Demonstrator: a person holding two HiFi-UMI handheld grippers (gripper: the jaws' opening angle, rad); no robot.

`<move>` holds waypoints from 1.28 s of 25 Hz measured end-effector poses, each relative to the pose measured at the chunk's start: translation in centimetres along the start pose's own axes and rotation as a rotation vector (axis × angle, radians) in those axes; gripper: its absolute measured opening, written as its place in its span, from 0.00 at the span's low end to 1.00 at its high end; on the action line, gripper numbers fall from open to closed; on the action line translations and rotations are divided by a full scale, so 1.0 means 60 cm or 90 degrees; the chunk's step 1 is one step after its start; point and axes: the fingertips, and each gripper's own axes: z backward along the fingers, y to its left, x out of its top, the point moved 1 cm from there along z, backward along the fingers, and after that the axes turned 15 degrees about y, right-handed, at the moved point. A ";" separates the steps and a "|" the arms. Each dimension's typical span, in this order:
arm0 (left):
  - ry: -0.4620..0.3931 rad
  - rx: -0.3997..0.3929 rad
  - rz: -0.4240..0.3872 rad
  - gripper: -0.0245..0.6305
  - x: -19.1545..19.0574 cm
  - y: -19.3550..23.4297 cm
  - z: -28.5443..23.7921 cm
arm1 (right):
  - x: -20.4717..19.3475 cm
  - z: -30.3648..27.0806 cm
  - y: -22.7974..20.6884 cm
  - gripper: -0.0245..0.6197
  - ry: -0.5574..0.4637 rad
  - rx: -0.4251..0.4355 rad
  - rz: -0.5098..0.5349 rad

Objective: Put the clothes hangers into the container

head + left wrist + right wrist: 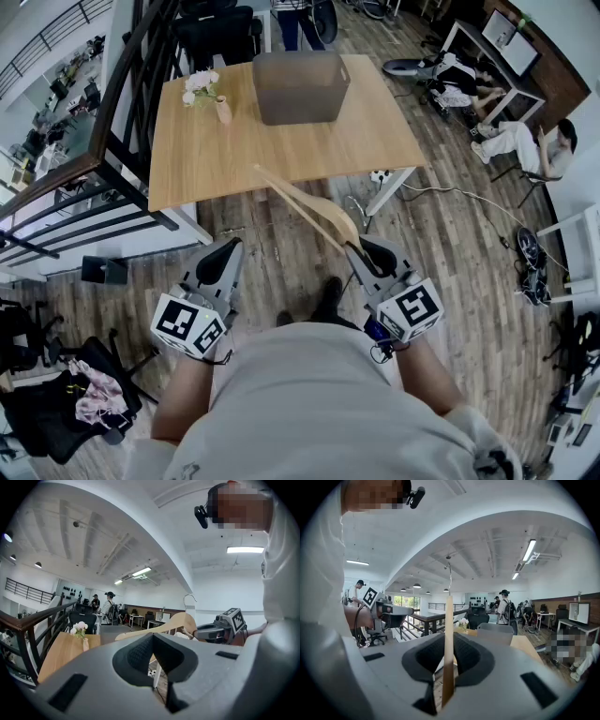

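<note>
A light wooden clothes hanger (314,212) slants up from my right gripper (373,255), which is shut on one of its arms, below the table's near edge. In the right gripper view the hanger (448,639) stands edge-on between the jaws, its metal hook pointing up. The grey container (302,86) stands at the far middle of the wooden table (375,141), and I cannot see inside it. My left gripper (221,262) hangs beside the right one, jaws together with nothing in them. The left gripper view shows the hanger (180,620) and the container (110,633) ahead.
A small vase of pale flowers (211,94) stands left of the container. A dark stair railing (122,131) runs along the table's left side. Cables and a white table leg (389,192) lie on the wood floor. People sit at the right (525,141).
</note>
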 end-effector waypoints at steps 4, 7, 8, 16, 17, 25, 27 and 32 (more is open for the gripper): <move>0.004 0.007 -0.001 0.05 0.001 0.003 -0.004 | 0.004 -0.004 -0.002 0.13 -0.001 -0.001 0.007; 0.005 0.009 0.002 0.05 0.005 0.009 -0.010 | 0.007 -0.010 -0.012 0.13 0.001 -0.002 0.005; 0.006 0.009 0.004 0.05 0.006 0.010 -0.012 | 0.007 -0.012 -0.016 0.13 0.002 -0.002 0.005; 0.010 0.016 0.014 0.05 0.014 0.018 -0.045 | 0.005 -0.034 -0.056 0.13 0.012 0.005 0.008; 0.011 0.018 0.015 0.05 0.015 0.020 -0.051 | 0.005 -0.038 -0.063 0.13 0.012 0.007 0.007; 0.028 0.027 0.027 0.05 0.024 0.034 -0.123 | -0.003 -0.068 -0.128 0.13 0.026 0.023 0.007; 0.030 0.029 0.029 0.05 0.029 0.039 -0.147 | -0.003 -0.076 -0.153 0.13 0.030 0.024 0.008; 0.038 0.040 0.037 0.05 0.042 0.053 -0.217 | -0.006 -0.089 -0.231 0.13 0.035 0.026 0.009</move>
